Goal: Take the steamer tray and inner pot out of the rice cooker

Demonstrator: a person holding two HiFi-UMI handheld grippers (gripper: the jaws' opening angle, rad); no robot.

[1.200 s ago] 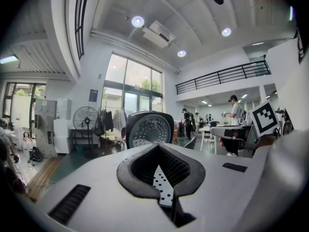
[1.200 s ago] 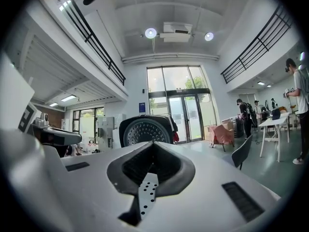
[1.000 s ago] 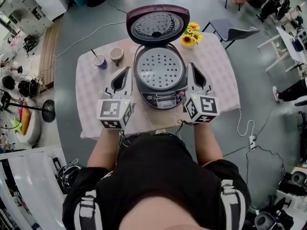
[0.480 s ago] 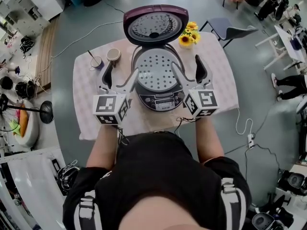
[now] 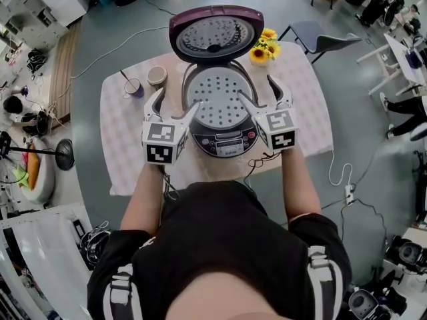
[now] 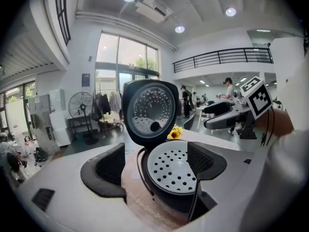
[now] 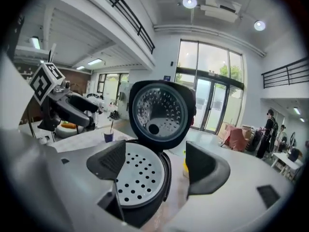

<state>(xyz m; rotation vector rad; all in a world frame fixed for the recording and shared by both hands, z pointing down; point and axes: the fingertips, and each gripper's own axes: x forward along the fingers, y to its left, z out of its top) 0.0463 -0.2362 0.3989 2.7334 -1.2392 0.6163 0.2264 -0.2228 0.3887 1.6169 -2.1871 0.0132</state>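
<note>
Tabletop: steamer tray between both tools

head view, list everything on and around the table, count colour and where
rice cooker: 1, dark grey, table centre
purple lid: 1, hinged open at the cooker's back
steamer tray: 1, silver, perforated, seated in the cooker
purple cup: 1, back left of cooker, stirrer in it
beige cup: 1, beside the purple cup
sunflowers: 1 bunch, yellow, back right of cooker
tablecloth: 1, pale checked, covers the table
chair: 1, grey, floor beyond the table's right corner
left gripper: 1, grey, at cooker's left side, jaws just been opening, nothing held
right gripper: 1, grey, at cooker's right side, jaws just been opening, nothing held
</note>
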